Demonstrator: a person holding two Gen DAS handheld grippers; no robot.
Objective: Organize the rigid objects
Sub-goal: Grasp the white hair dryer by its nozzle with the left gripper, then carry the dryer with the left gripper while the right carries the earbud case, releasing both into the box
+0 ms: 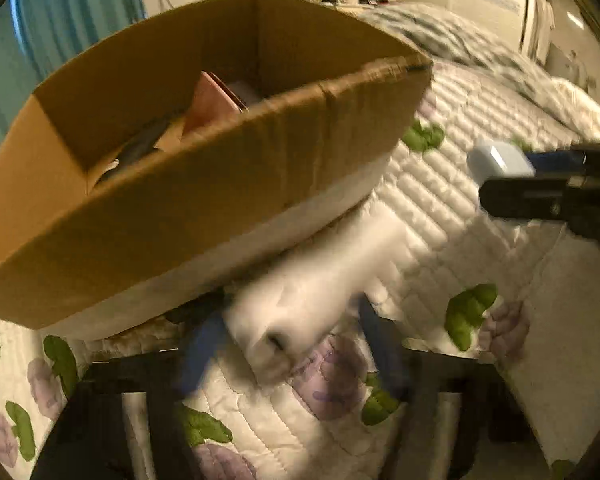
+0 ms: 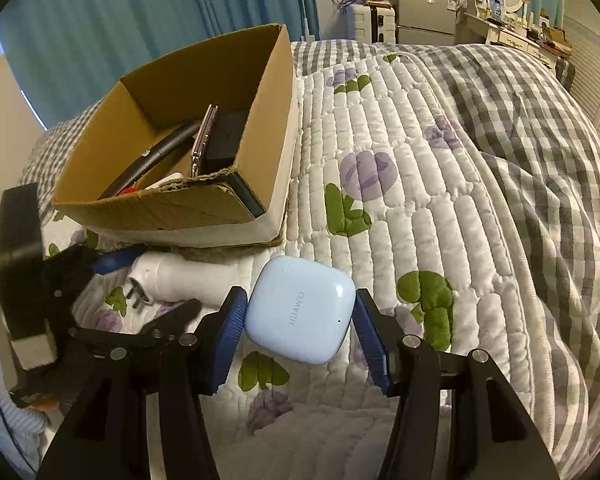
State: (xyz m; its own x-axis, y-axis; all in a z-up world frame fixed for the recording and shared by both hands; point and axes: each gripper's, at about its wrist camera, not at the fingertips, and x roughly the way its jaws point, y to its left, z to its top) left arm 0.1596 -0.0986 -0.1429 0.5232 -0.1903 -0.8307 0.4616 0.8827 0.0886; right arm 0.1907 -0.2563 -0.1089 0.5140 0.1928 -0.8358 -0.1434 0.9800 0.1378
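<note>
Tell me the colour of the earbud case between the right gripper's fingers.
Pale blue; the earbud case shows best in the right wrist view.

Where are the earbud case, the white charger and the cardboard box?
earbud case [image 2: 300, 310]: right wrist view, middle of its lid.
white charger [image 2: 184, 282]: right wrist view, on its body.
cardboard box [image 2: 156, 210]: right wrist view, near wall.

soft, dim indoor daylight filters through the teal curtains [image 2: 100, 40] — no glare. the left wrist view is smeared by motion blur; the right is sharp. fisheye bending and black corners frame both.
</note>
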